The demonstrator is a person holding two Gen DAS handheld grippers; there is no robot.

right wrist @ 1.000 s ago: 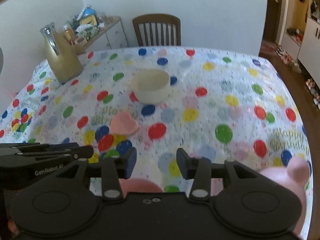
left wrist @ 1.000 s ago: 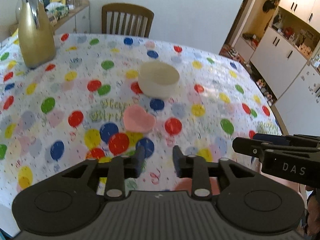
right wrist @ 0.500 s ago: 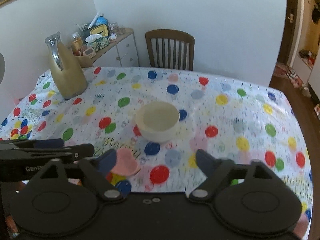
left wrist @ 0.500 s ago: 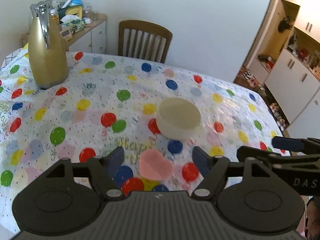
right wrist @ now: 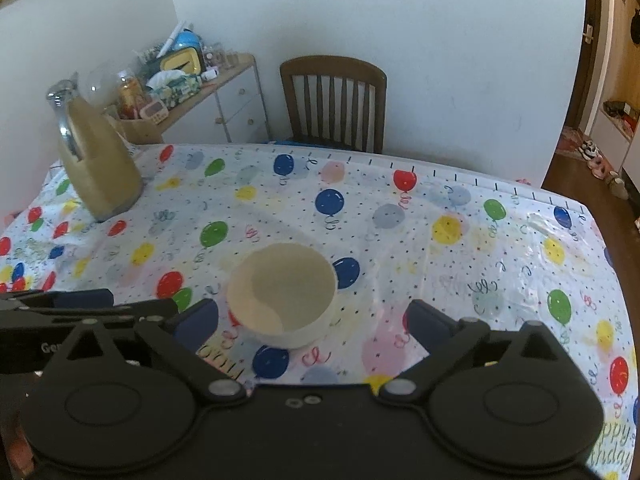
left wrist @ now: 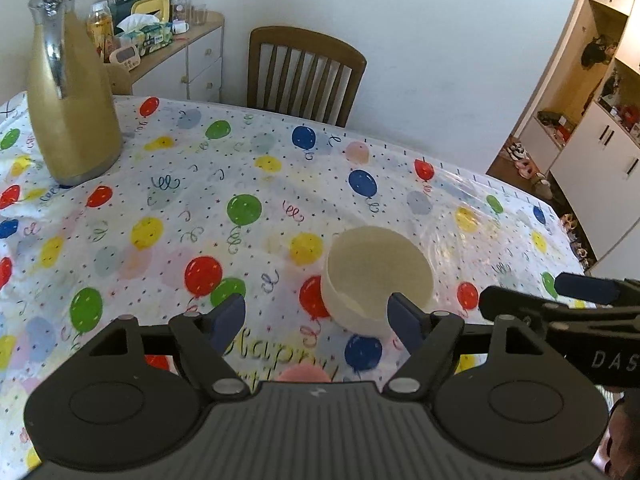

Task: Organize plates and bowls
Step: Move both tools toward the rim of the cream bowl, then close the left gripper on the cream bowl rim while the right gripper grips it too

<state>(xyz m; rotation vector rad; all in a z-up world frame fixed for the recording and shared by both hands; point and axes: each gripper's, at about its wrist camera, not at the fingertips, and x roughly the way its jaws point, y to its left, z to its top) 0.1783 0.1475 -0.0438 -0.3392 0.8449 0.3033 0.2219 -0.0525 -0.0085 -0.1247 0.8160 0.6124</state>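
**Balloon-print table, one cream bowl**

Over the balloon tablecloth (right wrist: 460, 264), the right gripper (right wrist: 314, 320) is opening, nothing between its jaws; the left gripper (left wrist: 316, 318) stands released and empty. The cream bowl (right wrist: 282, 294) sits upright mid-table just ahead. A gold jug (left wrist: 68, 92) stands far left, a wooden chair (right wrist: 334, 104) beyond.

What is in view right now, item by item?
Cream round bowl: one, cream, mid-table, upright, empty.
Pink dish: one, pink, near edge, mostly hidden behind the left tool.
Gold metal jug: one, gold with silver handle, far left of table.
Balloon-print tablecloth: one, white with coloured balloons, covering the table.
Brown wooden chair: one, at the far side.
Cluttered sideboard: one, by the wall.
Left tool: open, empty.
Right tool: opening, nothing between its jaws.
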